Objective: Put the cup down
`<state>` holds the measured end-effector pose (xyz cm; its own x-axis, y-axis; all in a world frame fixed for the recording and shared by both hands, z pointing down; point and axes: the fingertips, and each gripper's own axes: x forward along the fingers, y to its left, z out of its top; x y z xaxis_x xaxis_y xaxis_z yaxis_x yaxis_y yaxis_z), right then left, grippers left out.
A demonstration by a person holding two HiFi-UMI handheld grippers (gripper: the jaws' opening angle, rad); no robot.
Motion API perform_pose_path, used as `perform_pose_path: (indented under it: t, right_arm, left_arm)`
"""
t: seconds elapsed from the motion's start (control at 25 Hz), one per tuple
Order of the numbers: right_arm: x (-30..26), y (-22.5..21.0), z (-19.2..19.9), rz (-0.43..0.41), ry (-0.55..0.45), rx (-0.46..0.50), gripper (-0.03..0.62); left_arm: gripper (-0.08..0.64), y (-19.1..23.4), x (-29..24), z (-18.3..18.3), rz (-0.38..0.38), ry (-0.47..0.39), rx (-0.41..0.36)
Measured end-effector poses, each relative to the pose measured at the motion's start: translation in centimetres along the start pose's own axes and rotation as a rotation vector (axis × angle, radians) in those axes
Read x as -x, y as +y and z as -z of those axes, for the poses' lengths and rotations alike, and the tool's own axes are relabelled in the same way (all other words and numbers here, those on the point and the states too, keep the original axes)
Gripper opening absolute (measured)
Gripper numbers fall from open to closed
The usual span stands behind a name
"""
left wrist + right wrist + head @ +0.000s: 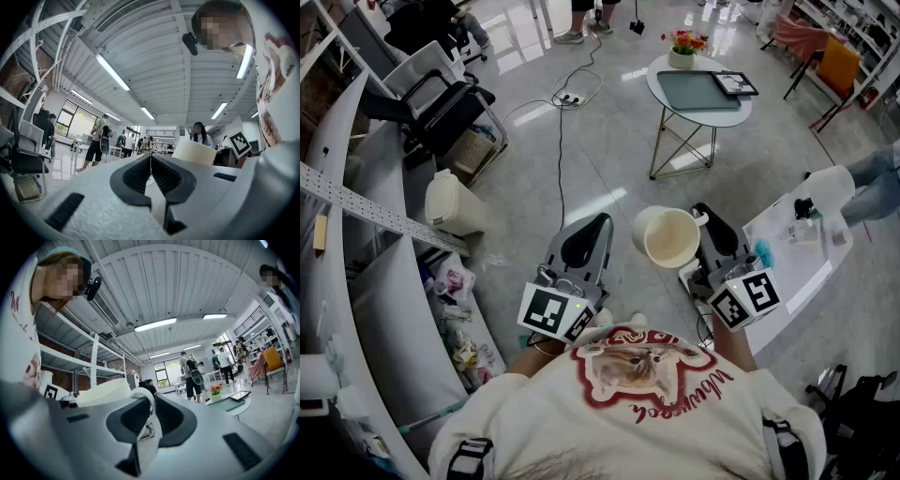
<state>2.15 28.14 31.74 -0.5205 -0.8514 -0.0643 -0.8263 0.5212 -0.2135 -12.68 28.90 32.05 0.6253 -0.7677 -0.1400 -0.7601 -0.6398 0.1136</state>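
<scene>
A cream cup (667,236) hangs in the air above the floor, its open mouth facing the head camera. My right gripper (704,216) is shut on the cup's handle at the cup's right side. In the right gripper view the white handle loop (146,401) sits pinched between the jaws, with the cup body (105,391) to the left. My left gripper (596,227) is held level with it, to the cup's left and apart from it. Its jaws meet with nothing between them (151,160). The cup (194,152) shows to the right in the left gripper view.
A white table (795,258) with small items stands at the right, beside my right gripper. A round table (698,111) with a tray, flower pot and tablet is farther ahead. Shelving (356,216), a white bin (453,204) and a chair (441,98) line the left. A cable (561,141) crosses the floor.
</scene>
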Motion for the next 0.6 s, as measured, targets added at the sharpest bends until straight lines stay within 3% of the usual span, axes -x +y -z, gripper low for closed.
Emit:
perform_pose_path:
  t: [0.6]
  right_arm:
    - [-0.39, 0.39, 0.06, -0.019, -0.008, -0.022, 0.052]
  left_arm:
    - [0.017, 0.46, 0.29, -0.29, -0.009, -0.008, 0.001]
